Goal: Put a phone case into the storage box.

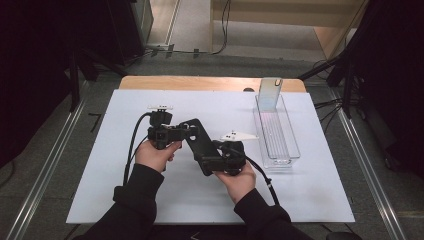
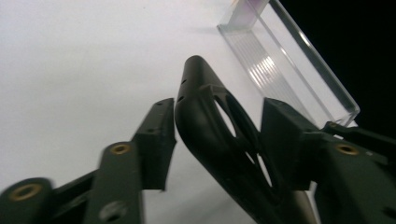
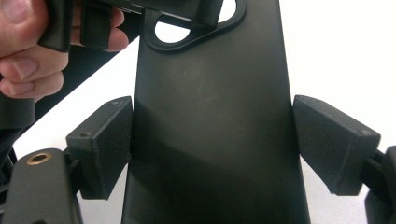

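Holding a flat black plate [image 1: 198, 145] between both grippers, I am keeping it above the white surface [image 1: 300, 195], near the middle and a little toward my side. My forearms are coming in from the near edge in dark sleeves.

My right gripper [image 1: 220, 161] is taking the nearer, lower end of the plate. In the right gripper view its jaws are standing on either side of the plate [image 3: 210, 130]; the left pad [image 3: 105, 144] is touching the plate's edge, while at the right pad [image 3: 334, 140] I cannot tell whether it is touching or sitting just beside the edge. So I cannot tell whether this gripper is truly clamping or only bracketing the plate.

My left gripper [image 1: 176, 134] is meeting the farther end, the one with the oval hole. In the left gripper view the plate [image 2: 210, 135] is lying edge-on between the jaws, with one pad [image 2: 156, 140] touching it and the other pad [image 2: 285, 140] against its far face. The jaws are pressing together on the plate.

Farther off to the right, a clear tray [image 1: 291, 145] is resting on the surface, well apart from the plate, with a clear upright panel [image 1: 270, 93] standing at its far end.
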Motion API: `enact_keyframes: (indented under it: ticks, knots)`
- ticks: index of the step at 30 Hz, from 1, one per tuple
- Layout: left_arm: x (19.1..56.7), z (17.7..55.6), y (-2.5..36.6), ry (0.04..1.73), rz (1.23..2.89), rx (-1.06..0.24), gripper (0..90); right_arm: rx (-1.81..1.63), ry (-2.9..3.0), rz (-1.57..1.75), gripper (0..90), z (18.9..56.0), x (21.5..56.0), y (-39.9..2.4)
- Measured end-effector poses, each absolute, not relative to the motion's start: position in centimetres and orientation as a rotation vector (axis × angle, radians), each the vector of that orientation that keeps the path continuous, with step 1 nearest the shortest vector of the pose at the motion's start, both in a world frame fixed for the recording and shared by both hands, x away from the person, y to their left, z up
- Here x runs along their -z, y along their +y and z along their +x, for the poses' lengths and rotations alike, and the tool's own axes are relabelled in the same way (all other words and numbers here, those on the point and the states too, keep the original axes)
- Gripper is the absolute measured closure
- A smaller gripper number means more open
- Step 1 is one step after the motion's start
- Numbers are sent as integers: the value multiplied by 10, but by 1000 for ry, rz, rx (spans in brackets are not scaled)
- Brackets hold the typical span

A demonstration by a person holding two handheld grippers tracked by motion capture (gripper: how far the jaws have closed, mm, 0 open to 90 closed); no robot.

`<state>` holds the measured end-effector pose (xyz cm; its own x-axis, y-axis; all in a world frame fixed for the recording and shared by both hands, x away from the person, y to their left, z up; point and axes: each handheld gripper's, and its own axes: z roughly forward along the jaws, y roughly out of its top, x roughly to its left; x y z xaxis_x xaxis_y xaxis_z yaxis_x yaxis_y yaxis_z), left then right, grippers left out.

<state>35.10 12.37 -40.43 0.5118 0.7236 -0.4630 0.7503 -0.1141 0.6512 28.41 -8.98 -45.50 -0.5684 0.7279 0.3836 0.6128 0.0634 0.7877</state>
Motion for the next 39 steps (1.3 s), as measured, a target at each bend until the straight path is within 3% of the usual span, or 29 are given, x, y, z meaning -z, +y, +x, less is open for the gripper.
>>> enact_keyframes:
  ticks: [8, 26, 29, 31, 39]
  knots:
    - [406, 350, 128, 1221, 1765, 120, 732, -1557, 2205, 1401, 144, 286, 457, -89]
    - [401, 345, 130, 1170, 1676, 252, 829, -1561, 2217, 1259, 115, 288, 461, -87]
    - [397, 343, 129, 1148, 1671, 242, 830, -1600, 2248, 1246, 93, 292, 459, -90]
    - [394, 341, 129, 1131, 1682, 228, 830, -1593, 2298, 1254, 0, 296, 457, -90]
    - [386, 334, 128, 1085, 1707, 127, 828, -1532, 2342, 1182, 0, 299, 447, -97]
